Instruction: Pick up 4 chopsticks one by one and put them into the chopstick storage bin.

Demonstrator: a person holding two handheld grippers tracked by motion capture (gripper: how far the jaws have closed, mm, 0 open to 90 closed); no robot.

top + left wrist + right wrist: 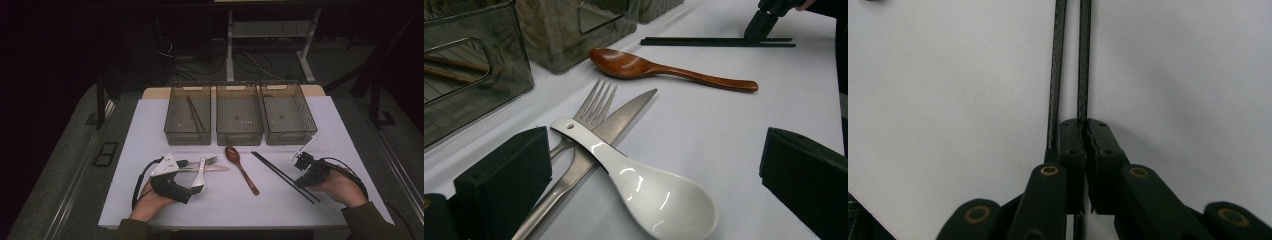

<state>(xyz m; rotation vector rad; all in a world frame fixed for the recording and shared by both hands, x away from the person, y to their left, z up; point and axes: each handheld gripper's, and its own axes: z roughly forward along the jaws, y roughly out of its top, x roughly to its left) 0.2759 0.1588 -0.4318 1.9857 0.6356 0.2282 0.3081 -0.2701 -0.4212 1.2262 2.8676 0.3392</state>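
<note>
High view, three bins [239, 121], left one holding chopsticks [195, 113], right gripper [303, 181] clamping one black chopstick [283, 176], left gripper [192, 176] unclenched.

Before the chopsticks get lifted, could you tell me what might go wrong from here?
1. The right hand-held gripper seems shut on only one black chopstick; the other chopstick lies outside its jaws and may stay behind.
2. Gripped near one end, the chopstick could swing or slip.
3. The white spoon rests across the knife and fork, so lifting it may shift them.

Black right gripper [1083, 125] with brass-ringed pivots, black cables, dark green sleeves [367, 220].
</note>
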